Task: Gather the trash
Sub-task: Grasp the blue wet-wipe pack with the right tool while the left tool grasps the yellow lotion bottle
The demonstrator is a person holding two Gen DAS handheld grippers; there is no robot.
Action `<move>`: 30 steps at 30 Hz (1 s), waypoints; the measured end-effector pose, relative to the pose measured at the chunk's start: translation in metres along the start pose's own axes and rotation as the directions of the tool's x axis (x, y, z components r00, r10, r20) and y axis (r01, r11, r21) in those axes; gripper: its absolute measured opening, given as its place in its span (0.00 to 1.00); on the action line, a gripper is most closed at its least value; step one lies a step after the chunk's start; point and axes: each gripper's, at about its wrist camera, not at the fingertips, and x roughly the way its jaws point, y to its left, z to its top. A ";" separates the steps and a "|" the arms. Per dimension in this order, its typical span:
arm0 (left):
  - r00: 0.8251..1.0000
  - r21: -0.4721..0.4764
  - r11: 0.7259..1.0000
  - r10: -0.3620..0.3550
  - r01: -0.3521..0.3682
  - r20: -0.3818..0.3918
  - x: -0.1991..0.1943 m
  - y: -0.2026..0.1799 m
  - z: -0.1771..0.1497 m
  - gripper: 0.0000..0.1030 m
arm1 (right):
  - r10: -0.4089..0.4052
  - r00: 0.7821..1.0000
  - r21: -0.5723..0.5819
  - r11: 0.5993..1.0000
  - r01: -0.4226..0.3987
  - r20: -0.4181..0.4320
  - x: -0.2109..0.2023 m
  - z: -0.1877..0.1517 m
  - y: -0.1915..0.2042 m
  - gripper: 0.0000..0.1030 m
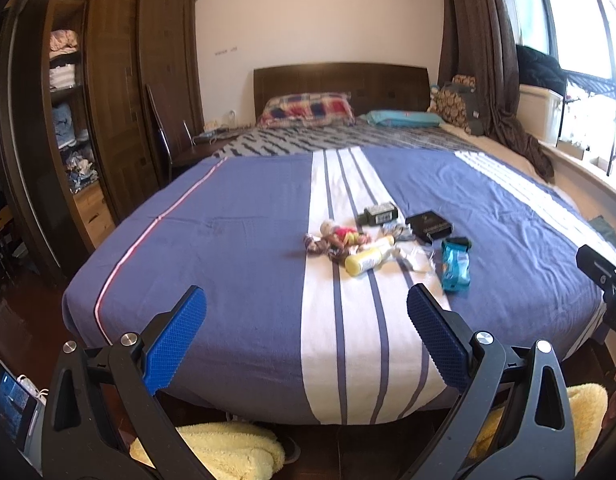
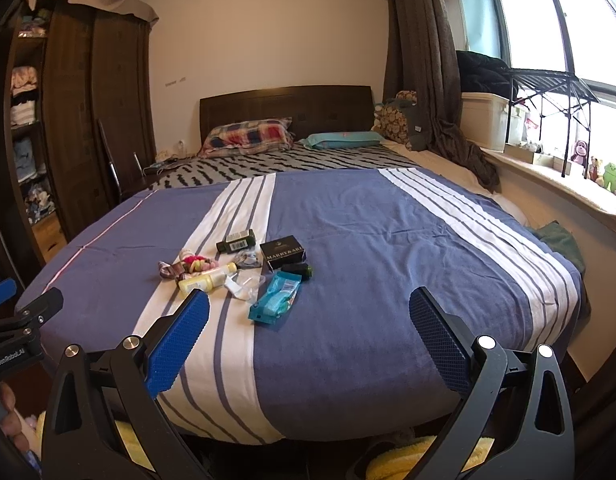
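Observation:
A small heap of things lies on the bed (image 1: 244,264) near its foot. In it are a yellow bottle (image 1: 368,258) (image 2: 207,279), a teal wrapper pack (image 1: 455,266) (image 2: 275,298), a black box (image 1: 428,225) (image 2: 283,255), a dark bottle with a barcode (image 1: 382,213) (image 2: 237,241), clear plastic scraps (image 1: 414,258) (image 2: 244,286) and a small colourful bundle (image 1: 332,238) (image 2: 186,265). My left gripper (image 1: 306,308) hovers open at the bed's foot, short of the heap. My right gripper (image 2: 310,312) is open too, just this side of the teal pack.
A dark wardrobe (image 1: 108,92) with open shelves stands left of the bed. Pillows (image 2: 248,136) and a headboard (image 2: 286,108) lie at the far end. A curtain (image 2: 428,60), a window sill with toys (image 2: 604,172) and a yellow fluffy rug (image 1: 228,452) on the floor surround the bed.

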 end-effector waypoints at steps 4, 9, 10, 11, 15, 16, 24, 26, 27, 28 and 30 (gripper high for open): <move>0.999 0.007 1.000 -0.003 0.004 -0.039 0.021 -0.003 -0.005 0.92 | 0.010 0.999 -0.006 1.000 -0.010 -0.046 0.022 -0.008 0.001 0.97; 0.996 0.012 1.000 -0.010 0.011 -0.094 0.055 -0.001 -0.010 0.92 | 0.052 0.990 0.018 0.999 -0.050 -0.130 0.063 -0.020 0.005 0.97; 0.995 0.017 1.000 -0.009 0.011 -0.102 0.062 -0.001 -0.011 0.92 | 0.054 0.988 0.018 0.998 -0.052 -0.146 0.070 -0.022 0.006 0.97; 0.995 0.025 1.000 -0.007 0.010 -0.104 0.069 0.000 -0.010 0.92 | 0.049 0.985 0.017 0.999 -0.047 -0.166 0.081 -0.025 0.009 0.97; 0.995 0.049 0.999 0.002 0.003 -0.098 0.091 0.003 -0.006 0.92 | 0.004 0.979 -0.011 1.000 -0.007 -0.202 0.111 -0.028 0.018 0.97; 0.995 0.050 0.999 -0.010 0.015 -0.103 0.098 0.003 -0.005 0.92 | 0.004 0.980 -0.014 1.000 -0.007 -0.200 0.118 -0.028 0.020 0.97; 0.979 0.041 0.994 -0.097 0.106 -0.181 0.153 0.000 -0.008 0.86 | 0.081 0.965 0.041 0.996 -0.073 -0.249 0.172 -0.032 0.029 0.92; 0.974 0.038 0.991 -0.118 0.127 -0.196 0.166 -0.001 -0.008 0.85 | 0.096 0.958 0.061 0.995 -0.083 -0.269 0.184 -0.034 0.030 0.90; 0.971 0.042 0.990 -0.123 0.134 -0.204 0.173 -0.002 -0.008 0.84 | 0.096 0.956 0.066 0.995 -0.081 -0.278 0.190 -0.034 0.031 0.89; 0.969 0.046 0.989 -0.130 0.143 -0.209 0.180 -0.004 -0.007 0.82 | 0.093 0.955 0.065 0.995 -0.078 -0.280 0.195 -0.035 0.032 0.89; 0.964 0.052 0.984 -0.153 0.168 -0.217 0.190 -0.009 -0.005 0.82 | 0.078 0.953 0.059 0.996 -0.064 -0.294 0.204 -0.037 0.033 0.86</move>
